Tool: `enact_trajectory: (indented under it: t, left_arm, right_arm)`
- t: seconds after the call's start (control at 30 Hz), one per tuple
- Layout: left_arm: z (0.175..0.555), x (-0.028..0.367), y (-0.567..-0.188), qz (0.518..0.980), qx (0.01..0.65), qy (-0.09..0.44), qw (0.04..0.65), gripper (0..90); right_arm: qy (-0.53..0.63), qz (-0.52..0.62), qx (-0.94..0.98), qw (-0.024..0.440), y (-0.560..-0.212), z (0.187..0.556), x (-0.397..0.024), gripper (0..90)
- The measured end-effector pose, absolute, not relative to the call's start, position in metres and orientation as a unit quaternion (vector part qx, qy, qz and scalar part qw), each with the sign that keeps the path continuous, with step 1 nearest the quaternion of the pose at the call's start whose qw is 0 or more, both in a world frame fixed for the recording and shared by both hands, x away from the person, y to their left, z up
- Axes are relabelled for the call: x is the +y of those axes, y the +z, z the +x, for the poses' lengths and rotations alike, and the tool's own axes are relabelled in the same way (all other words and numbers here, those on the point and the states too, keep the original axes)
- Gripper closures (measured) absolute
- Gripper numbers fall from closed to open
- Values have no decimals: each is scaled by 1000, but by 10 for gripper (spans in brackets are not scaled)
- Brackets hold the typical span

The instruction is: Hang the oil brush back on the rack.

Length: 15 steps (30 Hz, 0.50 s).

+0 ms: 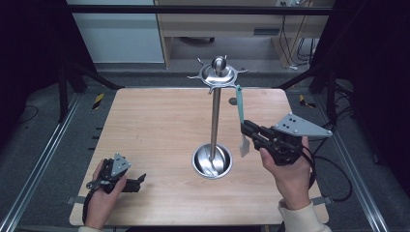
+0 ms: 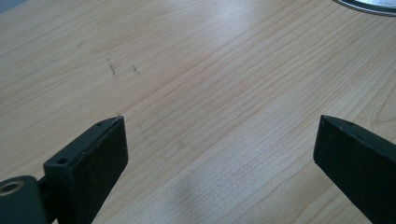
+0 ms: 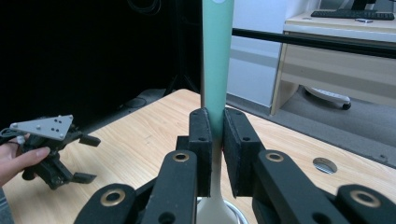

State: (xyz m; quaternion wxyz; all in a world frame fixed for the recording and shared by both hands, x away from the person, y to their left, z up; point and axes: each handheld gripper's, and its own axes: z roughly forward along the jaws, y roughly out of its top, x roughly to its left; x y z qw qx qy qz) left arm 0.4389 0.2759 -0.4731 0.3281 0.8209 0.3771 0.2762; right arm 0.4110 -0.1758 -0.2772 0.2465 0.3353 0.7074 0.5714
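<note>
Right jaws: closed on the teal handle of a spatula [image 3: 217, 70], which is clamped just below the handle's middle, as seen in the right gripper view.
Spatula: held upright in the high view [image 1: 240, 121], with its pale blade at the bottom, hanging above the table just to the right of the bowl; its upper end is seen close to the ring of hooks on the stand, and contact with a hook cannot be told.
Right gripper [image 1: 250, 129]: held in the right hand [image 1: 290, 171] over the right half of the table, with its jaws pointed left toward the stand.
Left jaws: spread wide apart in the left gripper view, with nothing but bare wood between them.
Left gripper [image 1: 138, 181]: held low by the left hand [image 1: 104, 193] at the near left corner of the table; it is also seen far off in the right gripper view [image 3: 79, 158].
Stand [image 1: 215, 111]: a steel pole is set upright near the table's centre, topped by a ring of hooks and a ball.
Bowl [image 1: 212, 161]: a round steel dish is seen at the foot of the pole.
Table [image 1: 154, 125]: a light wooden top, well lit.
</note>
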Motion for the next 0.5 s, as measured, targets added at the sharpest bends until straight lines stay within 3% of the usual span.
enact_trajectory:
  t: [0.5]
  left_arm:
    - [439, 276, -473, 821, 377, 276, 328, 27]
  right_arm:
    - [588, 340, 692, 245, -286, 419, -165, 825]
